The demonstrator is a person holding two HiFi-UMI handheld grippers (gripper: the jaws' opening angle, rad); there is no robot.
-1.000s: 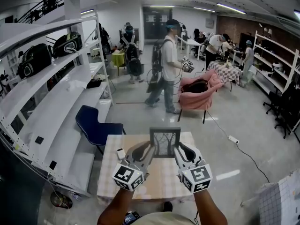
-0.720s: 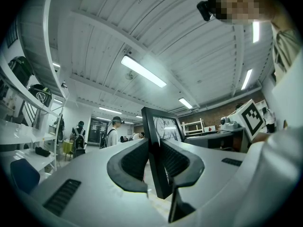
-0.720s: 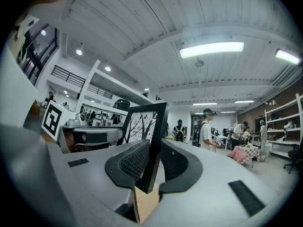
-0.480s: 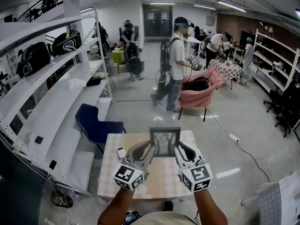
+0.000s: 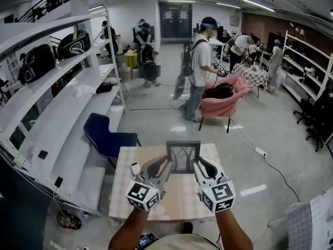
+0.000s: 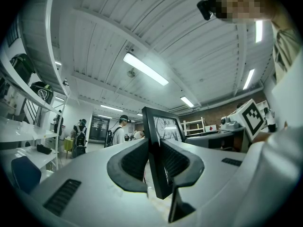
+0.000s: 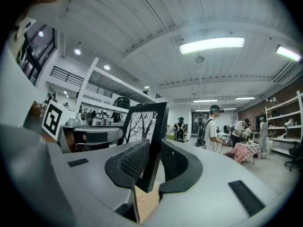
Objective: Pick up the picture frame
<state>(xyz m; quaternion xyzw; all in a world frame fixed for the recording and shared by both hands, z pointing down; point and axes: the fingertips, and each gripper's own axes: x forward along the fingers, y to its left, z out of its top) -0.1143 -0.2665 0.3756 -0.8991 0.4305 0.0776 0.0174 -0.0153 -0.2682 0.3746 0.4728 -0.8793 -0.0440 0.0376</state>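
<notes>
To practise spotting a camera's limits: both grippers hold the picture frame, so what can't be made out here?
- Back of the picture frame: it faces away in all three views.
- Any gap between frame and table: the head view looks steeply down, and the left gripper and right gripper crowd its lower corners.
- Small white object: too small in the head view.

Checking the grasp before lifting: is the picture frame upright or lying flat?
Upright. The picture frame stands vertical, with the left gripper and right gripper each shut on one side edge.

No legible text, labels or nos. anywhere; only square marker patterns, unreadable.
</notes>
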